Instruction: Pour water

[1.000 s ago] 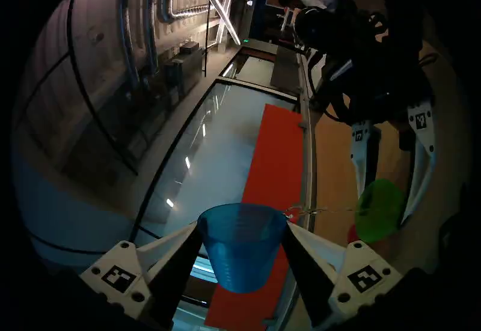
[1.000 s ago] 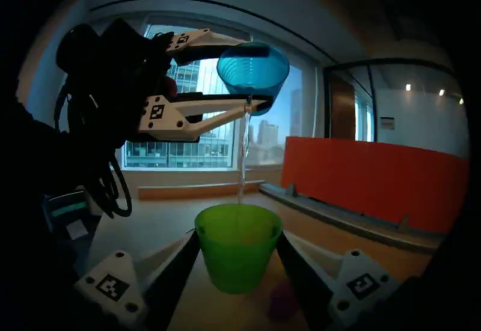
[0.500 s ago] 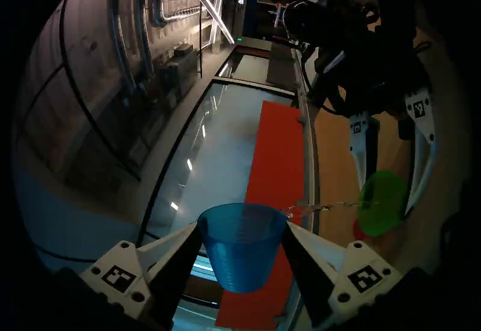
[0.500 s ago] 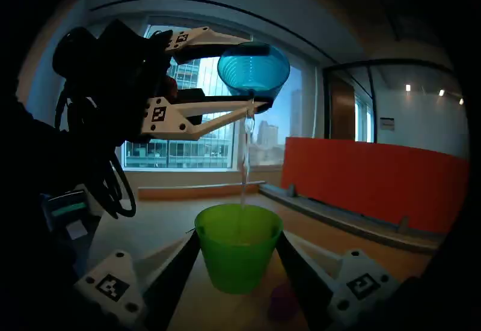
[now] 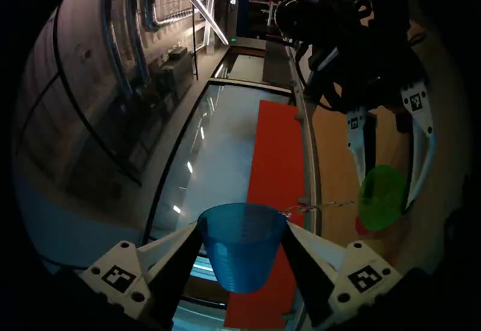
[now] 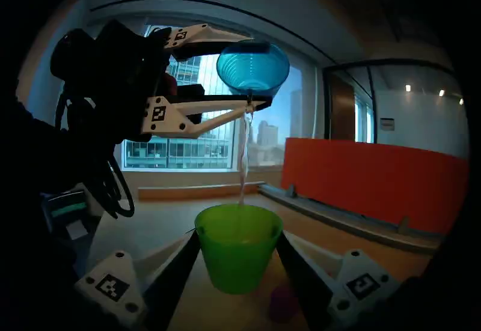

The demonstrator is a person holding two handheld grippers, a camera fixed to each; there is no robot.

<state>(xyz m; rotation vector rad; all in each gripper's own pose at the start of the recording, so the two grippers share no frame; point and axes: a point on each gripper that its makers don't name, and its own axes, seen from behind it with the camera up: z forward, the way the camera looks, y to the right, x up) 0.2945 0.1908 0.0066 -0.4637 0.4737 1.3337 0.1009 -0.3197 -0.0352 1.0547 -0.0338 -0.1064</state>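
1. Currently, the left gripper [image 5: 242, 230] is clamped on the blue cup [image 5: 242, 253]: both white fingers press on opposite sides of the cup wall, just below the rim.
2. Seen in the right gripper view, the blue cup is tipped steeply onto its side, with its mouth facing the camera, high above the tabletop [image 6: 150, 226].
3. A thin stream of water [image 6: 243, 157] runs from the lower lip of the blue cup down into the green cup [image 6: 238, 250].
4. The right gripper [image 6: 238, 235] is clamped on the green cup, one finger against each side of its wall. The green cup stands upright, mouth up, directly below the blue cup.
5. The green cup is over the tabletop, well apart from the right edge, where an orange panel [image 6: 373, 175] stands. Whether the cup base touches the tabletop cannot be told.
6. A small purple object [image 6: 281, 300] lies near the base of the green cup. It appears rounded but is too blurred to identify.
7. A window [image 6: 180, 145] runs along the far edge of the tabletop, behind the left gripper.
8. Black cables [image 6: 114, 193] hang from the body of the left gripper.
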